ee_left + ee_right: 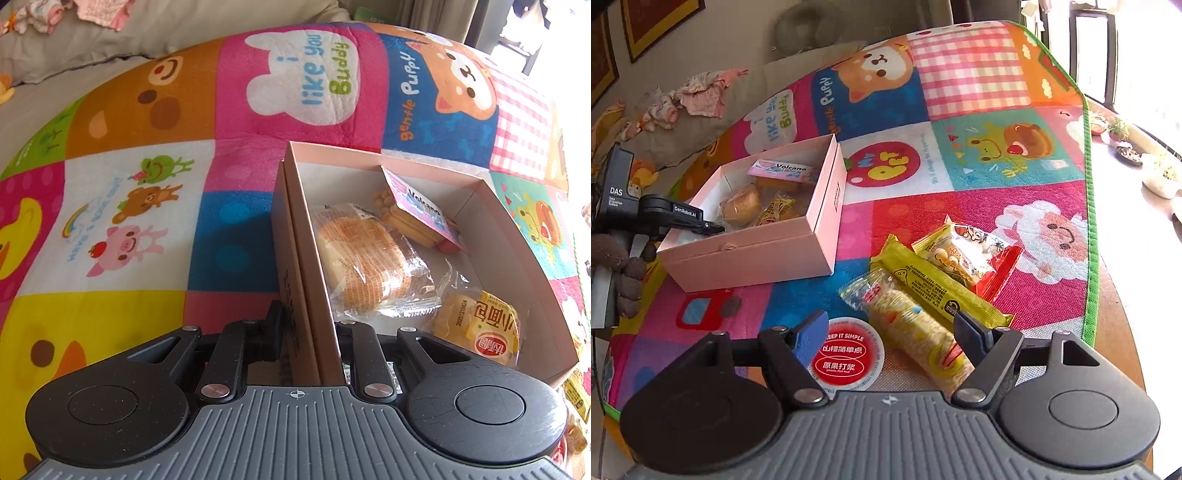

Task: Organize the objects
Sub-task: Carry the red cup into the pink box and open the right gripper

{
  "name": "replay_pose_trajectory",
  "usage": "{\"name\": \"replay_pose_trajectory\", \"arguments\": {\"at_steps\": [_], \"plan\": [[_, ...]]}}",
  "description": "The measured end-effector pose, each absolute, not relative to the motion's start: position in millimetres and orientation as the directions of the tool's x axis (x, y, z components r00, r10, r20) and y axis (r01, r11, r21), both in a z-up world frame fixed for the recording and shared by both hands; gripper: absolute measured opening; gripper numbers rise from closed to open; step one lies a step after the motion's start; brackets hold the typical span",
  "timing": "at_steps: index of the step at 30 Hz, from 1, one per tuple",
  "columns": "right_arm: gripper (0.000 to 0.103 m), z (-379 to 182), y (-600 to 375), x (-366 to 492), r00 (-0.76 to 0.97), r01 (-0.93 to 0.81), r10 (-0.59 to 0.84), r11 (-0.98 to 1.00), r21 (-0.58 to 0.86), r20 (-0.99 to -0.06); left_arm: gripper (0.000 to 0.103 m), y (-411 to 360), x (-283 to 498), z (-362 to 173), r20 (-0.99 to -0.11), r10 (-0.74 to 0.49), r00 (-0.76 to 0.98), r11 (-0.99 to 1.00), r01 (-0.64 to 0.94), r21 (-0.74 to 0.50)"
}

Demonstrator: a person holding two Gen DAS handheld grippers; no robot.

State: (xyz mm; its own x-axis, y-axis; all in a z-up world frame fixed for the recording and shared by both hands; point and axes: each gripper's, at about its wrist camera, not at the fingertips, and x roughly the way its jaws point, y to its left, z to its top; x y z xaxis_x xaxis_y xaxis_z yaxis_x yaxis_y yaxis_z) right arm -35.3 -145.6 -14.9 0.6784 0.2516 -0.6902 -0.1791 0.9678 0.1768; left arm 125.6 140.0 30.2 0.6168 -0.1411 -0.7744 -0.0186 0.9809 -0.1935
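Your left gripper [308, 332] is clamped on the near wall of the pink box [757, 254]; box sits on the play mat [979, 85] with 3 snacks inside; your right gripper [892, 332] has jaws apart, hovering over the red-lidded cup [846, 356] and rice cracker pack [908, 325]; yellow bar [934, 286] lies just beyond.

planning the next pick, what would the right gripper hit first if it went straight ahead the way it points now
Most likely the clear-wrapped pale rice cracker pack lying between its open fingers, with the round red-labelled cup lid just left of it. Depth is hard to judge.
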Motion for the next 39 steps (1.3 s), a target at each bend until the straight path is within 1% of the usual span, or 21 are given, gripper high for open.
{"name": "replay_pose_trajectory", "arguments": {"at_steps": [4,8,11,14,15,18,20,22,23,25,27,30,34,35,36,37,39], "plan": [[0.077,-10.5,-163.6,-38.7,0.709,-0.164,0.21,0.978,0.132,-0.673,0.02,140.8,124.4,29.4,-0.774,-0.141,0.618,0.98,-0.022,-0.197],[0.077,-25.5,-170.6,-36.4,0.66,-0.168,0.191,0.98,0.105,-0.727,0.021,141.3,124.4,29.0,-0.772,-0.143,0.62,0.98,-0.021,-0.198],[0.078,-35.0,-163.5,-37.8,0.612,-0.199,0.236,0.97,0.142,-0.755,0.02,140.9,125.3,29.8,-0.774,-0.141,0.617,0.981,-0.019,-0.194],[0.078,-32.2,-155.6,-42.2,0.546,-0.276,0.37,0.926,0.256,-0.751,0.02,140.9,125.6,30.0,-0.775,-0.141,0.617,0.981,-0.019,-0.193],[0.078,-28.6,-152.7,-44.4,0.544,-0.298,0.388,0.918,0.262,-0.744,0.02,140.8,125.6,30.1,-0.774,-0.141,0.617,0.981,-0.019,-0.194],[0.078,-17.3,-143.1,-45.7,0.614,-0.311,0.32,0.938,0.151,-0.721,0.021,141.0,125.3,29.8,-0.772,-0.141,0.62,0.981,-0.021,-0.195],[0.076,-14.8,-142.1,-37.5,0.63,-0.296,0.295,0.946,0.128,-0.718,0.02,140.6,125.1,29.7,-0.771,-0.14,0.621,0.981,-0.02,-0.195],[0.063,-16.4,-139.6,-27.6,0.623,-0.288,0.284,0.95,0.124,-0.729,0.02,140.5,125.2,29.7,-0.773,-0.138,0.62,0.981,-0.021,-0.193],[0.061,-17.7,-137.2,-23.9,0.616,-0.291,0.282,0.949,0.121,-0.736,0.02,140.1,125.0,29.4,-0.773,-0.136,0.619,0.982,-0.02,-0.19],[0.059,-19.4,-130.3,-22.2,0.59,-0.321,0.305,0.938,0.129,-0.747,0.02,139.4,124.5,29.3,-0.773,-0.132,0.62,0.983,-0.016,-0.181],[0.061,-17.4,-120.4,-30.4,0.568,-0.392,0.35,0.911,0.128,-0.745,0.02,139.2,124.1,29.2,-0.772,-0.132,0.622,0.984,-0.013,-0.179],[0.062,-13.9,-105.4,-45.5,0.556,-0.481,0.368,0.874,0.073,-0.745,0.02,140.0,123.8,29.1,-0.77,-0.135,0.624,0.983,-0.013,-0.183],[0.063,-14.6,-94.1,-52.6,0.532,-0.52,0.378,0.852,0.06,-0.758,0.02,140.2,123.2,28.8,-0.767,-0.137,0.627,0.982,-0.014,-0.187],[0.065,-15.9,-90.9,-53.0,0.533,-0.524,0.367,0.851,0.044,-0.762,0.02,139.6,123.3,28.9,-0.767,-0.136,0.627,0.982,-0.014,-0.186],[0.071,-19.2,-86.8,-51.8,0.541,-0.518,0.336,0.856,0.009,-0.771,0.02,139.7,123.3,28.8,-0.767,-0.136,0.627,0.983,-0.013,-0.185],[0.073,-22.9,-84.5,-49.6,0.548,-0.509,0.306,0.861,-0.02,-0.779,0.02,139.7,123.2,28.9,-0.767,-0.137,0.626,0.983,-0.013,-0.186],[0.077,-26.9,-81.7,-47.6,0.559,-0.512,0.29,0.858,-0.048,-0.777,0.02,139.6,123.3,28.9,-0.767,-0.137,0.627,0.982,-0.013,-0.186]]}}
